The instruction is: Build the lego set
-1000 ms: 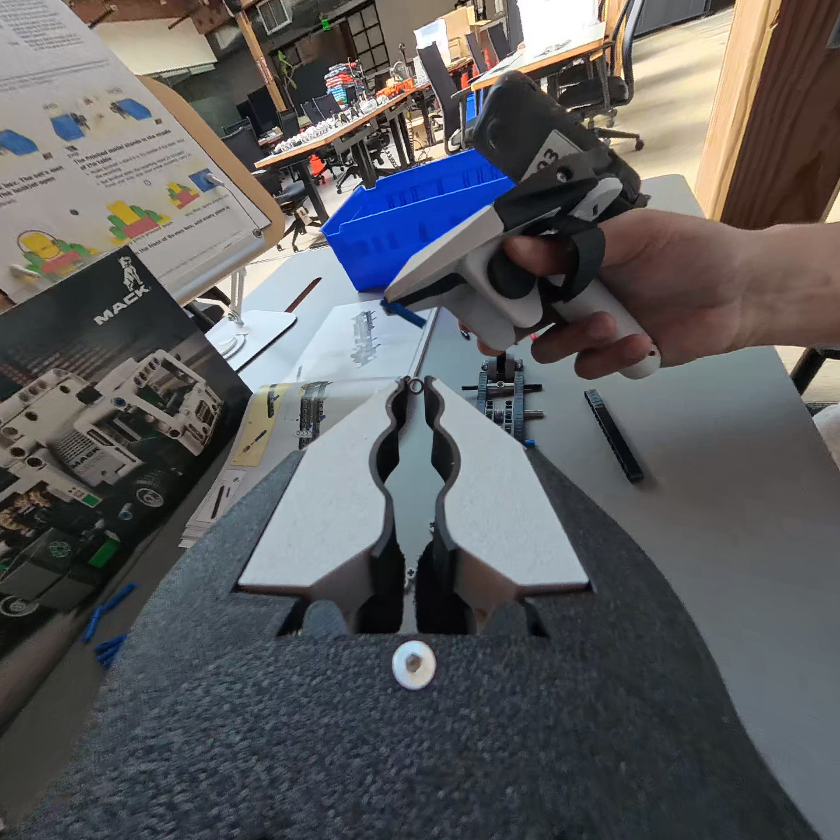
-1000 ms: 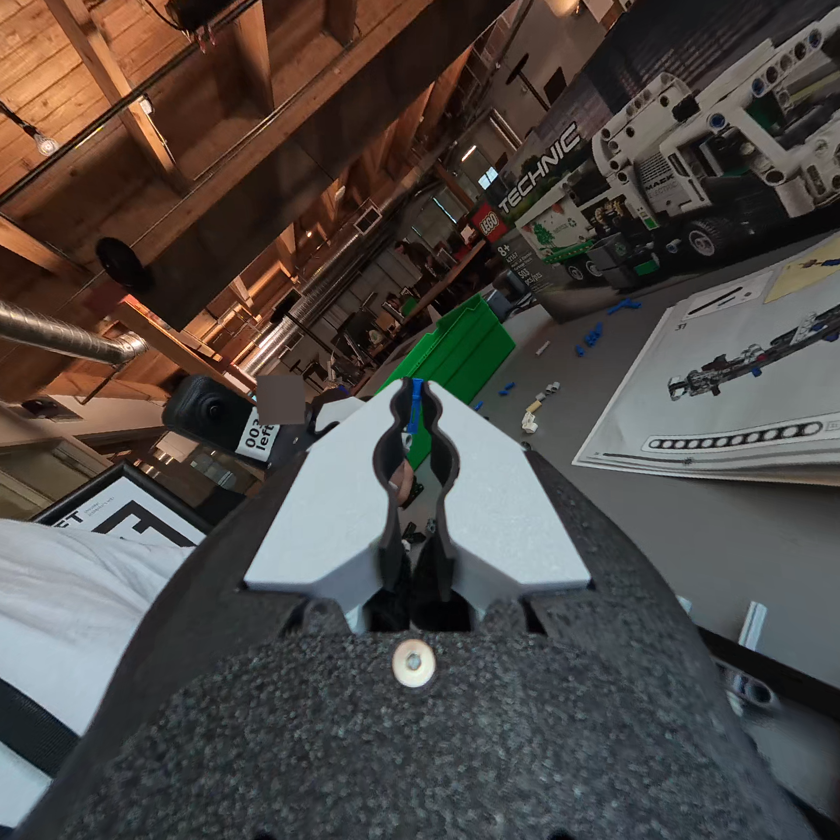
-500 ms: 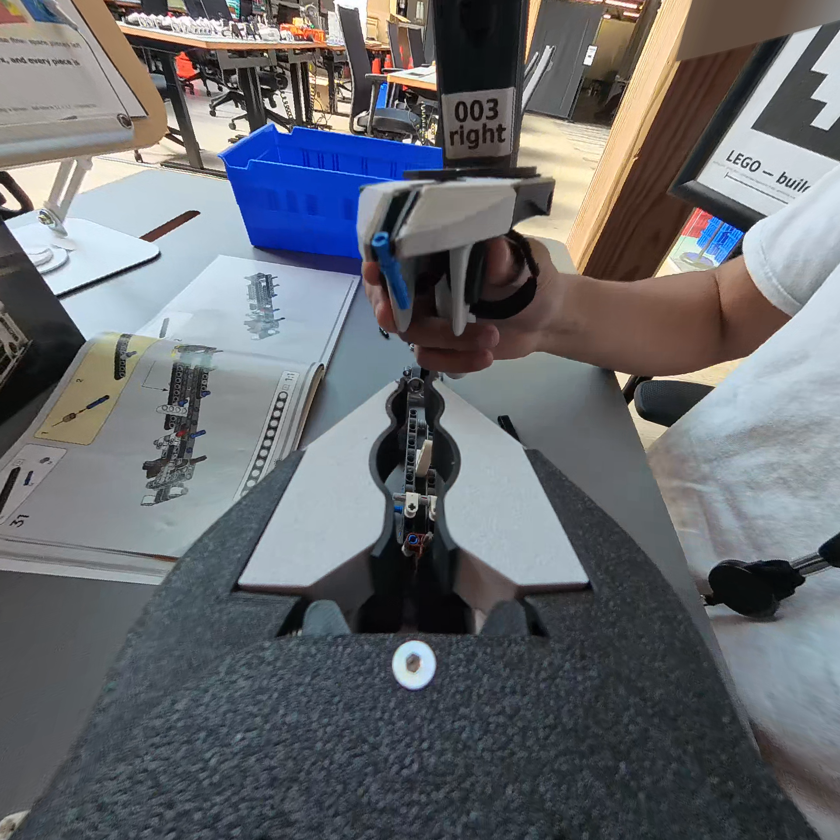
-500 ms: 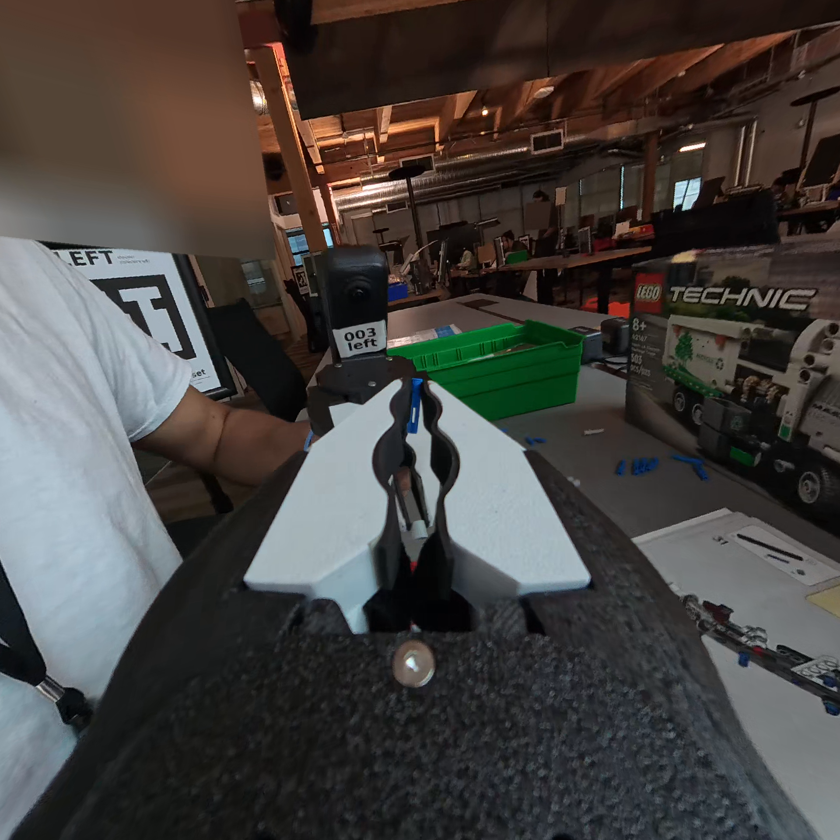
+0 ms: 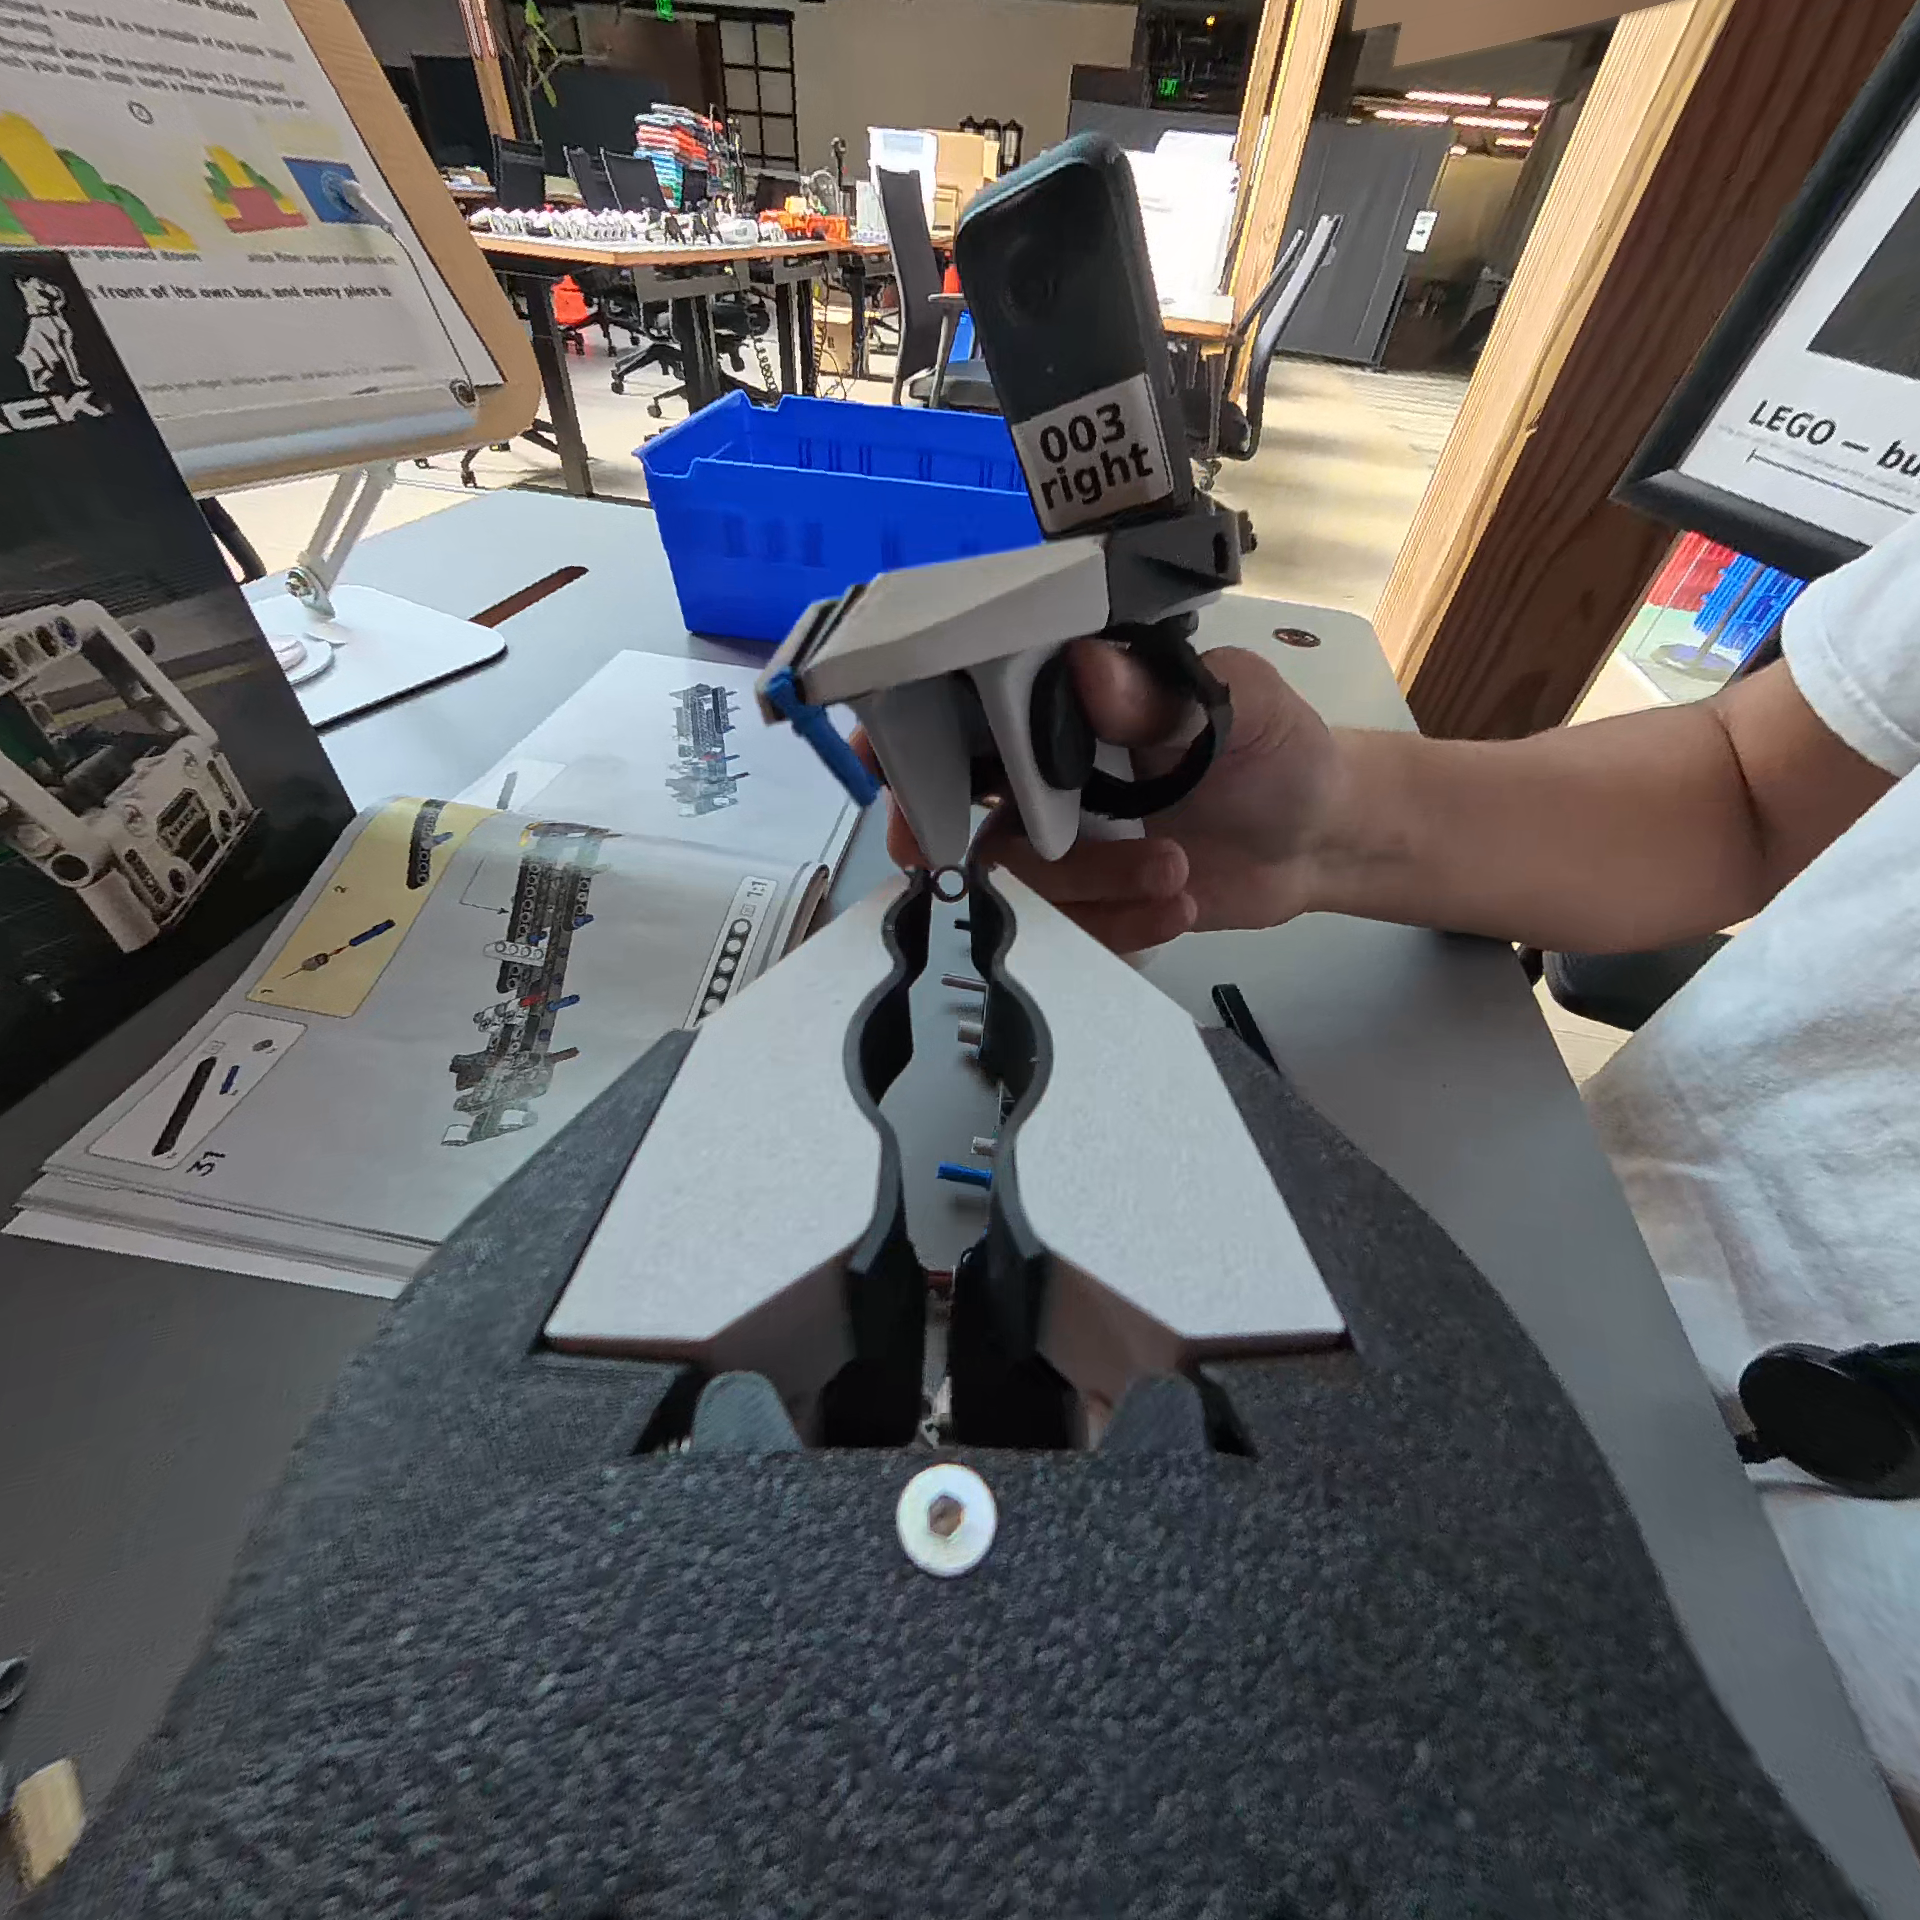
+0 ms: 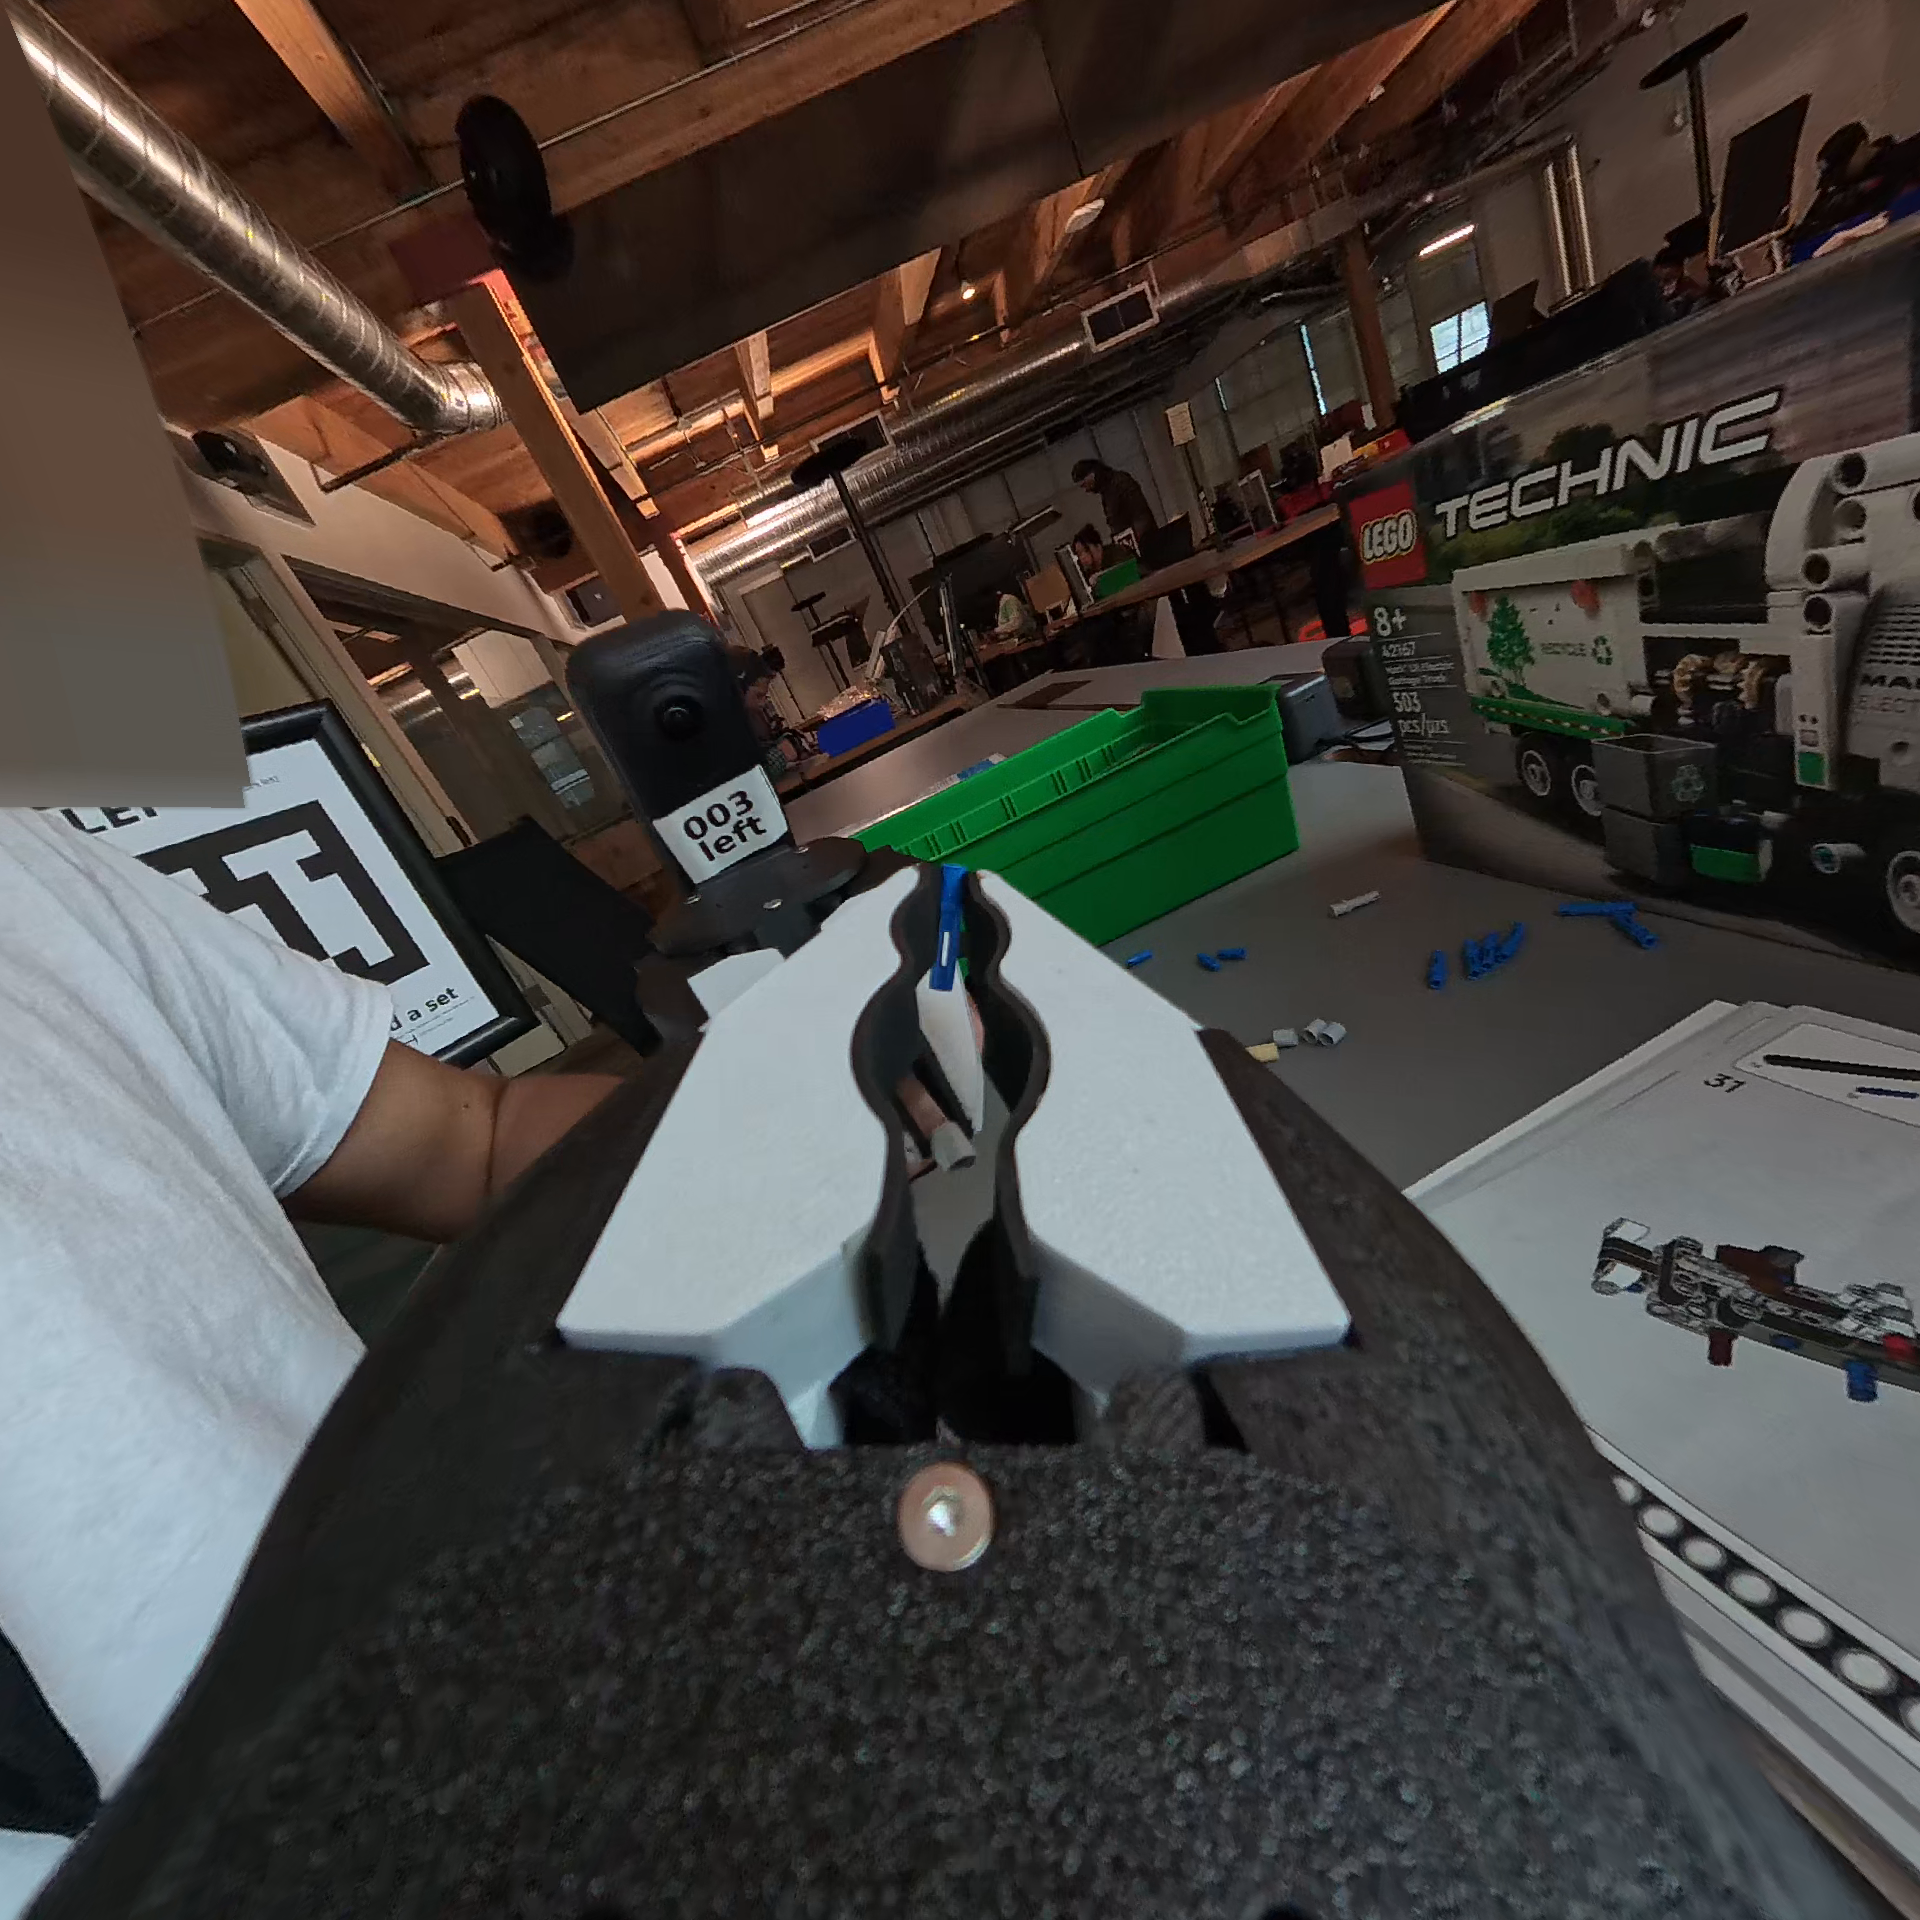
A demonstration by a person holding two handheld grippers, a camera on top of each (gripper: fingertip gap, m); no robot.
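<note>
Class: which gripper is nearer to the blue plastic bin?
Right. The right gripper is raised just in front of the blue plastic bin; the left gripper sits farther back.

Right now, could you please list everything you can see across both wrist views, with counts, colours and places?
blue bin: one, blue, far end of table.
green bin: one, green, on table behind the right gripper's tips.
instruction booklet: one, white, open on table.
toy truck box: one, dark, standing at table edge.
loose blue pins: several, blue, scattered before the box.
grey connectors: a few, grey, near the booklet.
black beam: one, black, flat on table.
instruction sheet on stand: one, white.
left gripper: shut on dark ring-ended part.
right gripper: shut on blue pin.
</note>
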